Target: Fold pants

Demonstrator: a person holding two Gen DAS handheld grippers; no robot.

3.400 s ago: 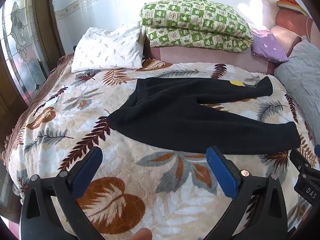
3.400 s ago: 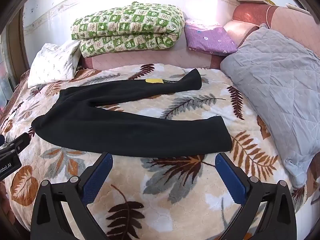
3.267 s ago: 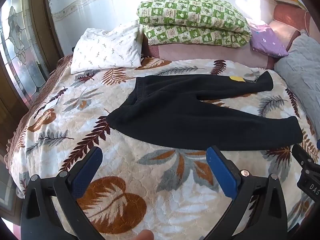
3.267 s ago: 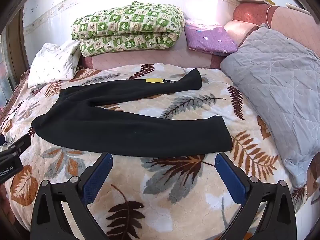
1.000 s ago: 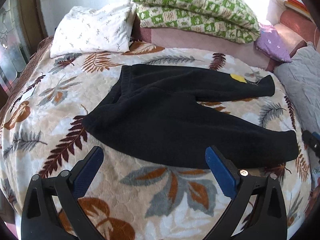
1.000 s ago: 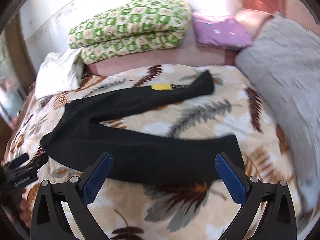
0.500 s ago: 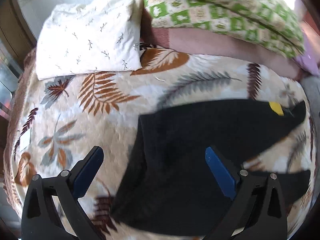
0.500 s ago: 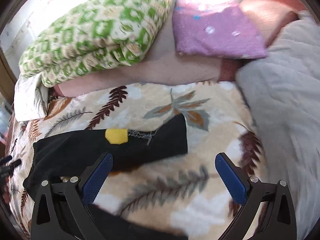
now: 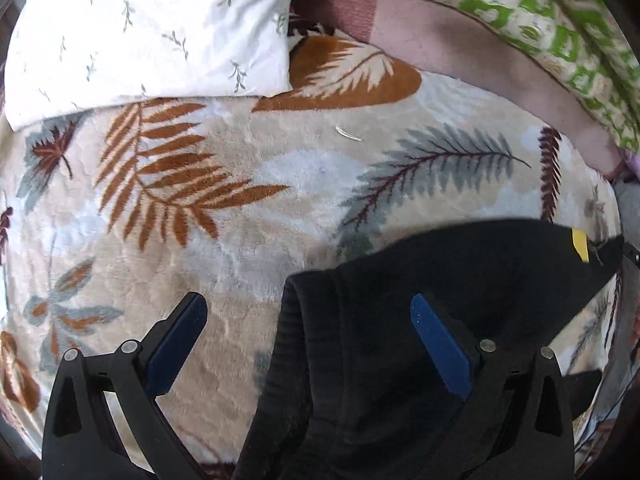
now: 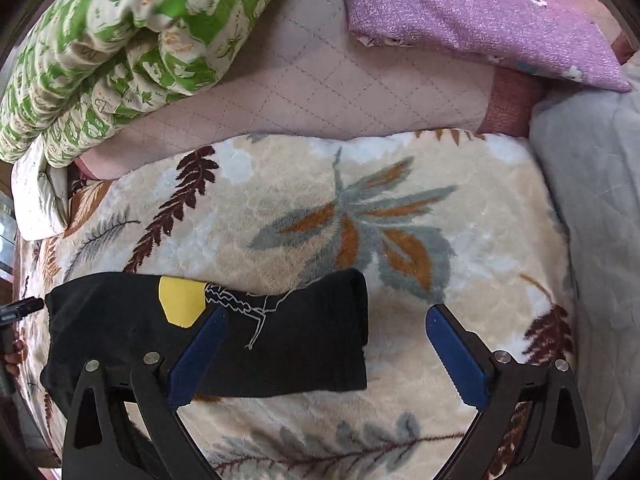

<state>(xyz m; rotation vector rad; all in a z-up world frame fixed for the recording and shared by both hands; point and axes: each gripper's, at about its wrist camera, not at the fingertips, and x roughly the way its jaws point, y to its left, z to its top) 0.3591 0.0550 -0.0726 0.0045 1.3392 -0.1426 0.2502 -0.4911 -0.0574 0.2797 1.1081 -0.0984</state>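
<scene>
Black pants (image 9: 400, 320) lie flat on a leaf-patterned blanket (image 9: 240, 208). In the left wrist view my left gripper (image 9: 308, 320) is open, low over the far corner of the waistband (image 9: 288, 344), which lies between the jaws. In the right wrist view my right gripper (image 10: 326, 330) is open, low over the cuff end (image 10: 344, 328) of the far leg (image 10: 280, 340), which carries a yellow patch (image 10: 180, 304) and white stitching. Both grippers are empty.
A white pillow (image 9: 140, 28) and a green patterned quilt (image 10: 108, 40) lie at the head of the bed. A purple pillow (image 10: 480, 20) and a grey quilt (image 10: 592, 220) lie to the right. A pink quilted headboard pad (image 10: 320, 92) runs behind.
Both grippers moved forward and down across the bed. The left went from the near side to the far waistband corner. The right went to the far leg's cuff. Both stayed open.
</scene>
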